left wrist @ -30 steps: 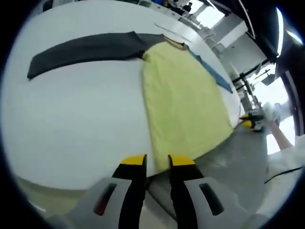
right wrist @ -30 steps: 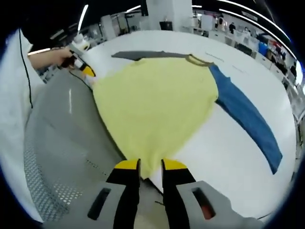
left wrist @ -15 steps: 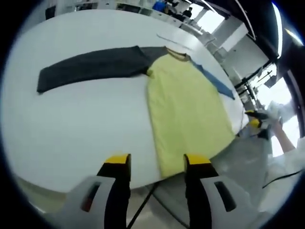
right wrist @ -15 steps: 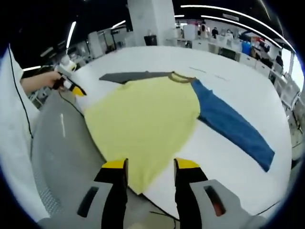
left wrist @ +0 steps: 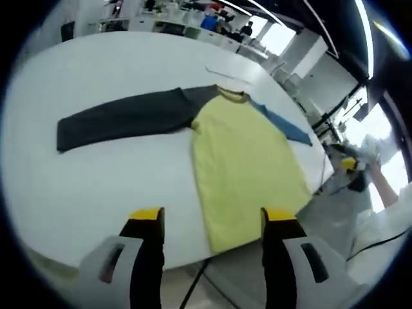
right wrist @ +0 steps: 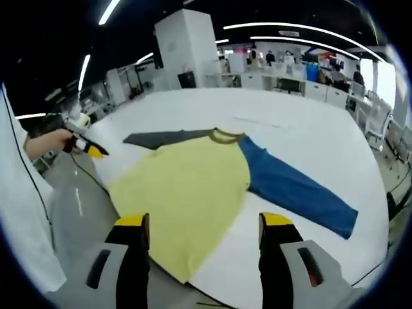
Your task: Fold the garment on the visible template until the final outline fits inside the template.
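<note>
A long-sleeved shirt lies flat on the white table (left wrist: 96,187). Its yellow body (left wrist: 244,167) (right wrist: 183,190) reaches the near table edge with its hem. A dark grey sleeve (left wrist: 122,119) (right wrist: 158,137) stretches one way and a blue sleeve (left wrist: 283,125) (right wrist: 296,196) the other. My left gripper (left wrist: 212,215) is open just short of the hem, holding nothing. My right gripper (right wrist: 205,222) is open over the other hem corner, also with nothing in it. In the right gripper view the left gripper (right wrist: 87,149) shows at the left, in a hand. The right gripper (left wrist: 349,166) shows at the far right of the left gripper view.
A thin faint line (left wrist: 225,72) marks the table beyond the collar (right wrist: 224,135). Grey floor (right wrist: 71,219) lies below the near table edge. A person's white sleeve (right wrist: 19,212) stands at the left. Desks, chairs and people fill the far background.
Both grippers have gone from shut on the yellow hem to open and have drawn back from it. The hem now lies on the table edge, and the shirt looks flatter and farther off.
</note>
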